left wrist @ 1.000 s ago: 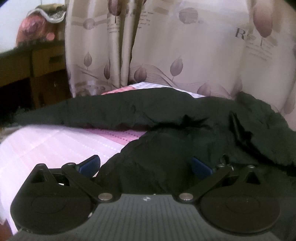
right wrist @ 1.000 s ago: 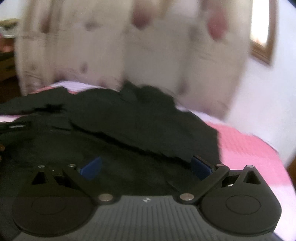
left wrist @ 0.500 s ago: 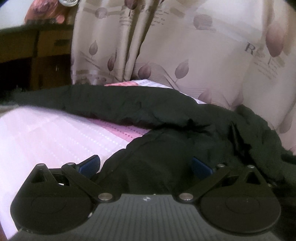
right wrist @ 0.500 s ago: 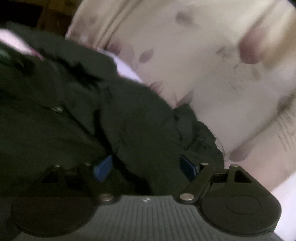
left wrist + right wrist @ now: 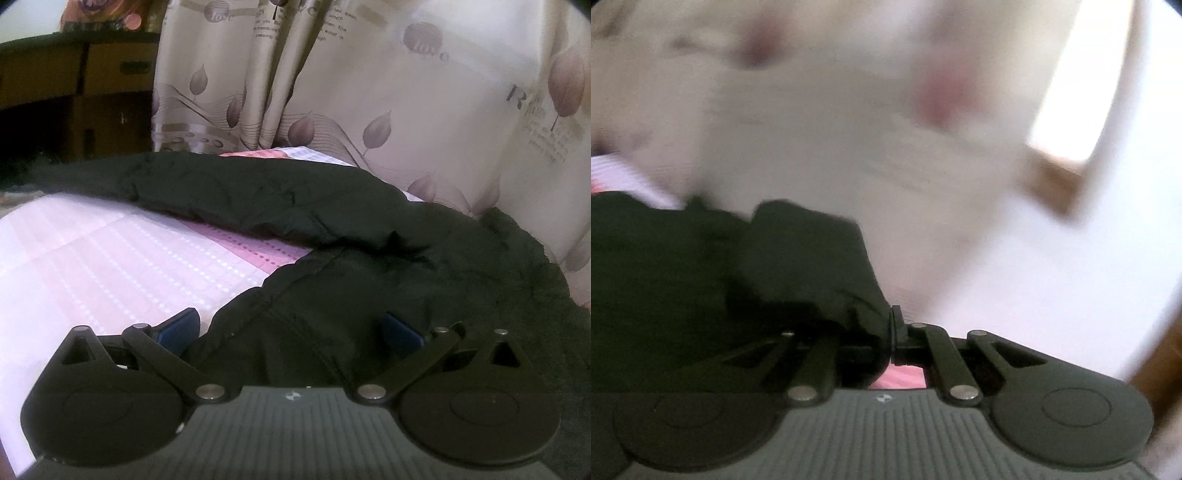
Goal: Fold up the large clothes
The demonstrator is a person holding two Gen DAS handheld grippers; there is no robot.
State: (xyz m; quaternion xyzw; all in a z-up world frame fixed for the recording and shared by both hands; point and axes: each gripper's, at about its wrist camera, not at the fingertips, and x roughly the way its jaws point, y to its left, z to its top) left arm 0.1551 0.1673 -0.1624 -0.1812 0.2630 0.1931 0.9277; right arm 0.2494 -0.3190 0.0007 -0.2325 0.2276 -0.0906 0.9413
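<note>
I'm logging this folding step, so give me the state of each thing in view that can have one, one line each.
Coat: unfolded, spread on the bedsheet, sleeve stretched out sideways.
Left gripper: open, coat fabric between the fingers, pads not pressing it.
Right gripper: jaws closing, nearly together, coat edge pinched between them.
Bedsheet: flat, partly covered by the coat.
Curtain: drawn, hanging in folds.

Leaf-print curtain [image 5: 406, 110], wooden drawers [image 5: 74, 66]
</note>
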